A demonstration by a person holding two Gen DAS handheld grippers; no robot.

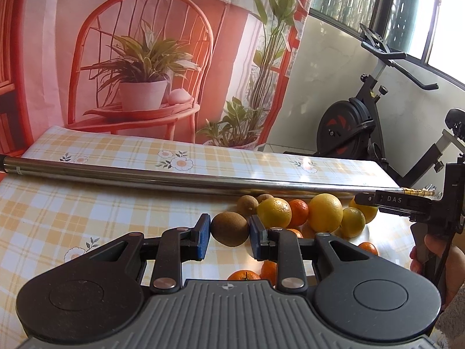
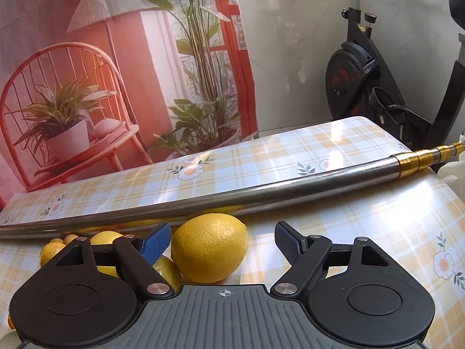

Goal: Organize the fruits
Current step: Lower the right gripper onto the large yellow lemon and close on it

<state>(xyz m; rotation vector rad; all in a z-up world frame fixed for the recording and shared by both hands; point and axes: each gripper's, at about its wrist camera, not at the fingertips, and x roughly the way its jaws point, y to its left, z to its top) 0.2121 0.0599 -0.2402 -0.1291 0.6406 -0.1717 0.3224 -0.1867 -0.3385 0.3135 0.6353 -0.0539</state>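
Note:
My left gripper (image 1: 230, 224) is shut on a brown oval fruit (image 1: 229, 234), with a blue pad pressed to each side. Just behind it lies a pile of yellow citrus (image 1: 325, 212), orange mandarins (image 1: 299, 210) and more brown fruits (image 1: 247, 204). My right gripper (image 2: 222, 232) stands open around a large yellow citrus (image 2: 209, 251) that rests on the table. Its left pad (image 2: 155, 242) is close to the fruit, and a clear gap shows at the right pad. In the left wrist view, a finger (image 1: 377, 199) of the right gripper reaches over the pile's right end.
A long steel pole (image 1: 189, 176) lies across the checked tablecloth (image 1: 87, 203) just behind the fruit. More yellow fruits (image 2: 106, 238) sit left of the right gripper. An exercise bike (image 1: 354, 128) stands beyond the table's right edge. A printed backdrop hangs behind.

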